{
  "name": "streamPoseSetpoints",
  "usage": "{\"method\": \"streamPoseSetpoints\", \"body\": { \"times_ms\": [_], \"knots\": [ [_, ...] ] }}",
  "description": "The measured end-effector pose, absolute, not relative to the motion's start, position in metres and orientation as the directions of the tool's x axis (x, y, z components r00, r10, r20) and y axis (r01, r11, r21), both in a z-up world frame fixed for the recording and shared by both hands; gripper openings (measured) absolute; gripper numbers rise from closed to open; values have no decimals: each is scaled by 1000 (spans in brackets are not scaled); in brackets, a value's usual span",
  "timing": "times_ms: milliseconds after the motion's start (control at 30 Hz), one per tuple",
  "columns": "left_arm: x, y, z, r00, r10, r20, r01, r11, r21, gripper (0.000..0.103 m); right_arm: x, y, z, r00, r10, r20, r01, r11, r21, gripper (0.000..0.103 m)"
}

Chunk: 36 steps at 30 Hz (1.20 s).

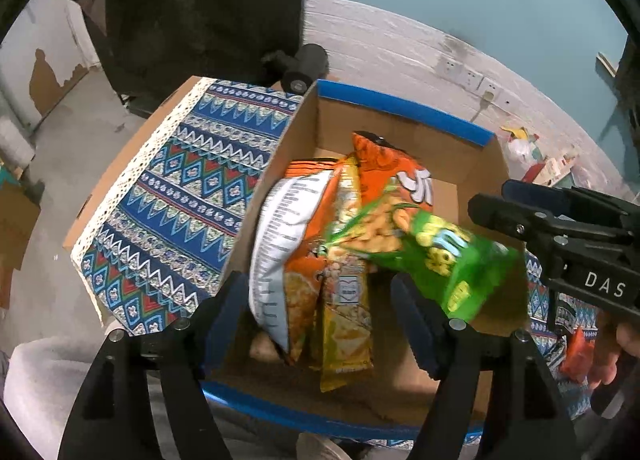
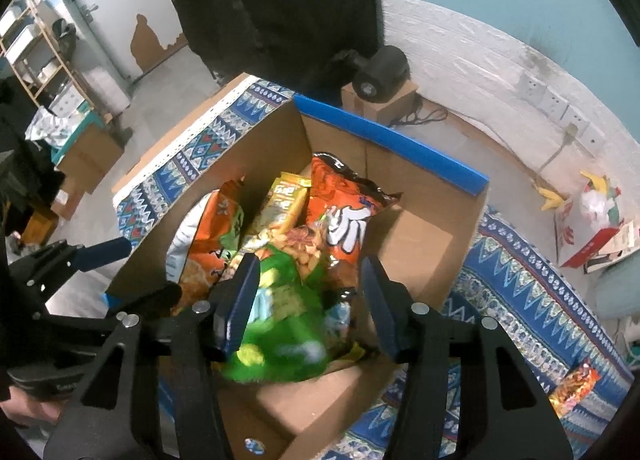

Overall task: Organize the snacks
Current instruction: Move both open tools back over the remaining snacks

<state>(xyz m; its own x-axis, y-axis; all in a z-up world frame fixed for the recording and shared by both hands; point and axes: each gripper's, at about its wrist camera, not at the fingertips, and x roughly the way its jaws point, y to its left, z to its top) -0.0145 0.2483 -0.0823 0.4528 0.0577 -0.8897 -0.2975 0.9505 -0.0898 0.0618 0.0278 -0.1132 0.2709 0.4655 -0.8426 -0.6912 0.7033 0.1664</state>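
A cardboard box with blue edge strips (image 1: 400, 104) (image 2: 384, 140) stands on a patterned cloth and holds several snack bags: orange ones (image 1: 384, 172) (image 2: 344, 212), a yellow one (image 1: 348, 324) (image 2: 284, 196) and a white-backed one (image 1: 280, 244). A green snack bag (image 1: 440, 256) (image 2: 280, 332), blurred, is over the box between the fingers of my right gripper (image 2: 308, 300), which is open. My left gripper (image 1: 316, 316) is open and empty above the box's near side. The right gripper (image 1: 560, 228) shows in the left wrist view at the box's right.
The patterned blue cloth (image 1: 168, 188) (image 2: 528, 292) covers the table. A small orange snack pack (image 2: 576, 384) (image 1: 576, 352) lies on the cloth to the right of the box. A black cylinder (image 2: 380, 72) sits on a small carton behind. Wall sockets (image 2: 556, 104) are at the back.
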Motion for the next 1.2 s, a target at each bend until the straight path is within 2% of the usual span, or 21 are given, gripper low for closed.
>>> {"method": "streamPoseSetpoints", "body": {
  "times_ms": [67, 200, 700, 1200],
  "knots": [
    [-13, 243, -81, 456, 47, -889, -279, 956, -92, 75, 61, 20, -111, 277, 466, -841, -688, 707, 165, 55],
    [-10, 230, -77, 461, 33, -887, -250, 964, -94, 76, 60, 5, -108, 296, 449, -843, -685, 715, 140, 68],
    [4, 169, -75, 457, -34, -889, -121, 988, -100, 76, 58, -74, -101, 340, 407, -848, -627, 770, 118, 74],
    [17, 71, -81, 415, -123, -902, 102, 991, -88, 76, 56, -191, -115, 358, 336, -871, -513, 850, 117, 74]
  ]
}}
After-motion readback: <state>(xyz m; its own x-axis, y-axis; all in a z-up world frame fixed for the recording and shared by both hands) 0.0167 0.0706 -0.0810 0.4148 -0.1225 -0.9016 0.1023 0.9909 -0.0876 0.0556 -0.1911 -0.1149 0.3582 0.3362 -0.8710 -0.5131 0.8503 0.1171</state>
